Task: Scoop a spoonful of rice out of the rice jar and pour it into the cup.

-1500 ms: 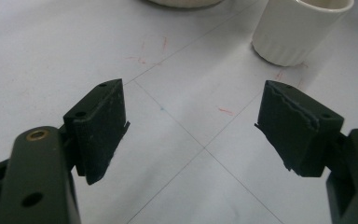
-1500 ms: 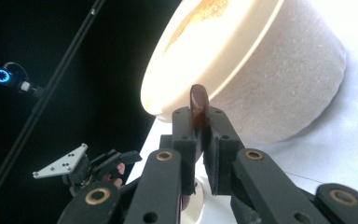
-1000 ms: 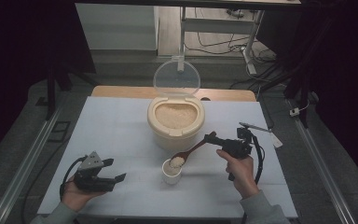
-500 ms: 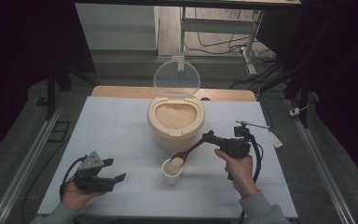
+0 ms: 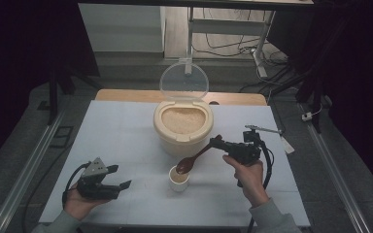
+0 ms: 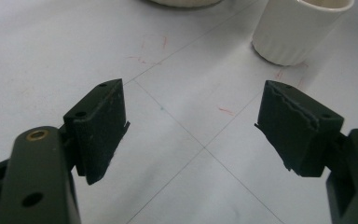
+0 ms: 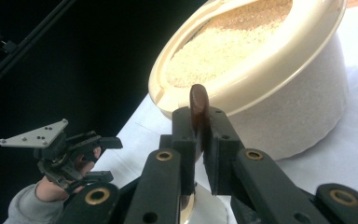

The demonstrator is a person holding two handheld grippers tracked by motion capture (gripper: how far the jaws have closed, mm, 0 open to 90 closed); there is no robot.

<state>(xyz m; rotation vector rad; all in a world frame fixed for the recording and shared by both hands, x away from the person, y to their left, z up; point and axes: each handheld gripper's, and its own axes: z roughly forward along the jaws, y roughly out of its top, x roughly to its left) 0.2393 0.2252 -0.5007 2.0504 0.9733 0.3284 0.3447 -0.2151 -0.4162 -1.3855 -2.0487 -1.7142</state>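
Dark floor and cables surround the white table [image 5: 126,126] where you sit, your forearms coming in from the near edge. At its middle stands a large cream container [image 5: 183,127] full of pale grain, its clear round lid [image 5: 184,82] raised upright behind it. Your right gripper [image 5: 219,143] sits right of the container, its jaws closed tight on the handle end of a dark brown spoon [image 5: 194,158]. The spoon's long axis runs slantwise across the table: the handle points up and right toward your hand, while the bowl points down and left, dipping over the rim of a small white cup [image 5: 178,178] just in front of the container. In the right gripper view the handle [image 7: 199,112] stands upright, pinched between the pads. Your left gripper [image 5: 119,177] rests low at the near left, well apart from the cup, its jaws spread wide with nothing between them.
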